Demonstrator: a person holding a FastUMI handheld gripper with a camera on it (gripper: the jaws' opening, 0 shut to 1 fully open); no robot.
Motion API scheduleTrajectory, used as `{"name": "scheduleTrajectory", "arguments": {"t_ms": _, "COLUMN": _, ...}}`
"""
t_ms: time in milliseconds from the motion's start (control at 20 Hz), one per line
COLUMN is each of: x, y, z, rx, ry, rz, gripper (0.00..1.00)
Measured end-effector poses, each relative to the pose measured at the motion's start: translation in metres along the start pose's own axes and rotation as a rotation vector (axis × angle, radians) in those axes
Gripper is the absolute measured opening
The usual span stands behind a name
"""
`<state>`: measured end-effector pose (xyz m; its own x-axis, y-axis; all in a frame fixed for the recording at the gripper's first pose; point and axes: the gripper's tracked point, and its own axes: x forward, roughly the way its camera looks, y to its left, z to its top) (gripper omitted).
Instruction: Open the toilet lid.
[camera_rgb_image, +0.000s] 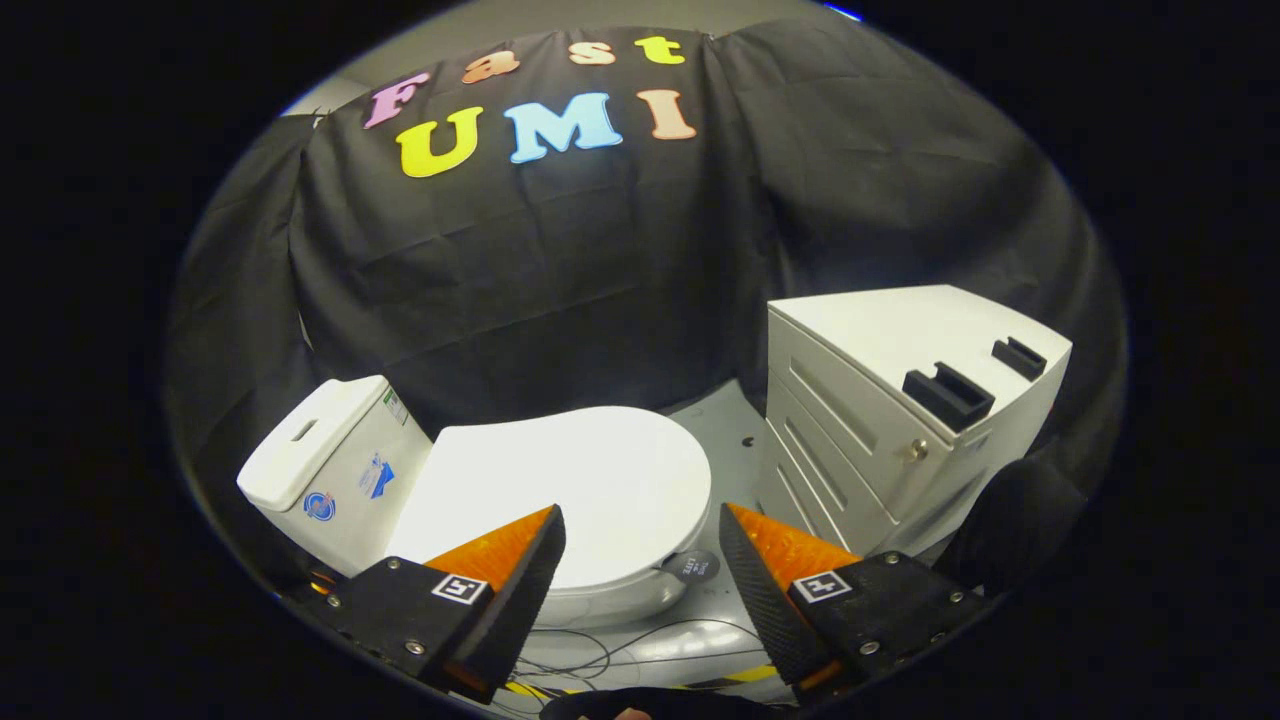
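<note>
The floor (715, 425) is pale grey and smooth, with thin dark cables (620, 645) trailing over it just ahead of the fingers and a strip of yellow-and-black tape (745, 677) near the right finger. Black cloth (560, 260) hangs as the booth's wall behind everything, creased and draped, closing the space on three sides.

There is one white toilet (480, 500), with one cistern (330, 455) at its back; the cistern carries two small coloured stickers on its side and a third small label near its top edge. One white drawer cabinet (880, 410) stands beside the toilet, apart from it with bare floor between. Its front shows three recessed drawer panels and one small round knob, and two black brackets (948, 395) sit on its flat top.

The gripper (640, 570) has its two fingers spread wide apart with nothing between them but air. The toilet lid (570, 480) is down, lying flat on the bowl. It lies just beyond and below the fingertips: the left finger (500, 585) overlaps its near edge in the view, while the right finger (770, 590) stands off to the side of the lid's rounded front rim, toward the cabinet. Whether either finger touches the lid cannot be told
</note>
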<state>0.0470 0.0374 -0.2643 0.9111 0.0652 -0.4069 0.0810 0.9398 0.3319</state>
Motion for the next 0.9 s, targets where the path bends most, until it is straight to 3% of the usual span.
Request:
{"name": "scheduleTrajectory", "arguments": {"t_ms": 650, "x": 0.036, "y": -0.031, "z": -0.070, "rx": 0.273, "ry": 0.200, "rz": -0.043, "gripper": 0.96}}
{"name": "scheduleTrajectory", "arguments": {"t_ms": 900, "x": 0.055, "y": -0.043, "z": -0.099, "rx": 0.403, "ry": 0.233, "rz": -0.022, "gripper": 0.95}}
